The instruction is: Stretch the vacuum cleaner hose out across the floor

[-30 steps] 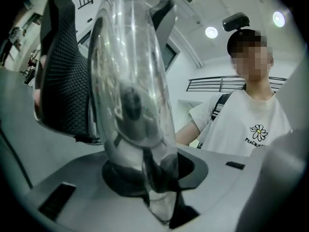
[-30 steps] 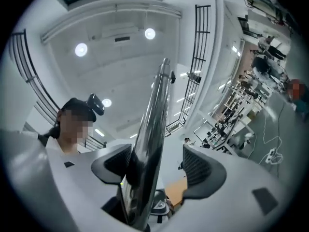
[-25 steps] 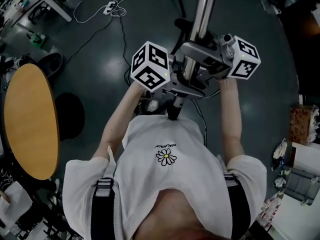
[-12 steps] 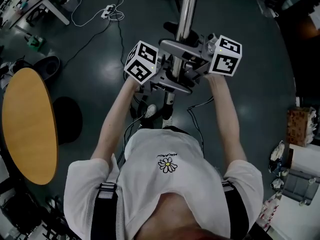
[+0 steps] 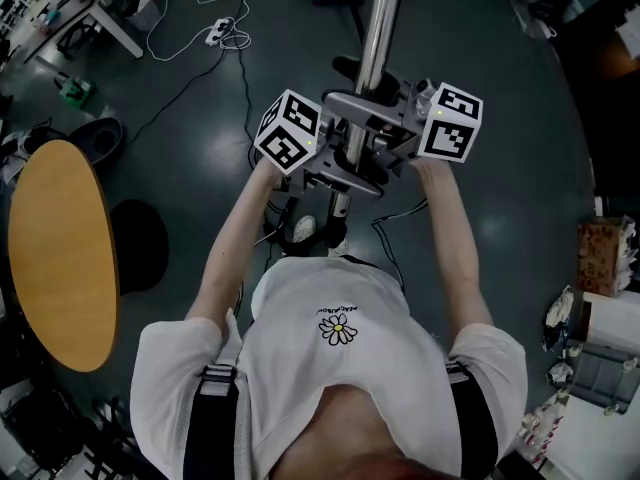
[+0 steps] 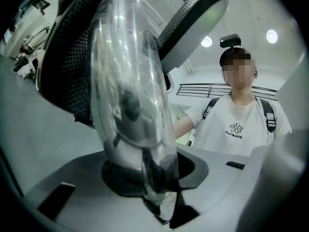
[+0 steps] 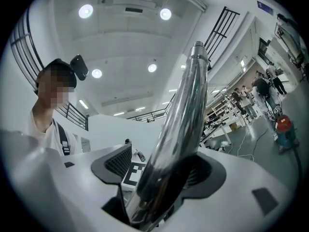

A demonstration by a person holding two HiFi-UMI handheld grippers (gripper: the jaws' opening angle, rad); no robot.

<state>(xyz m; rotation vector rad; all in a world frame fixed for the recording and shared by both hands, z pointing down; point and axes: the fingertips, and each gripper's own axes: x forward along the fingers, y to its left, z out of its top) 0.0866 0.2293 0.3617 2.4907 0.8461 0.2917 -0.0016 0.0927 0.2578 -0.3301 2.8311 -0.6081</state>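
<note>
Tube (image 5: 383, 23): top cut off | left hand-held gripper (image 5: 338, 166), right hand-held gripper (image 5: 382, 120): both clamped on it

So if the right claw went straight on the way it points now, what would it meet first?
The tube, at once: the right claw is already closed on it. Just behind the tube the left claw shows, so it probably comes next, though depth is hard to judge.
</note>
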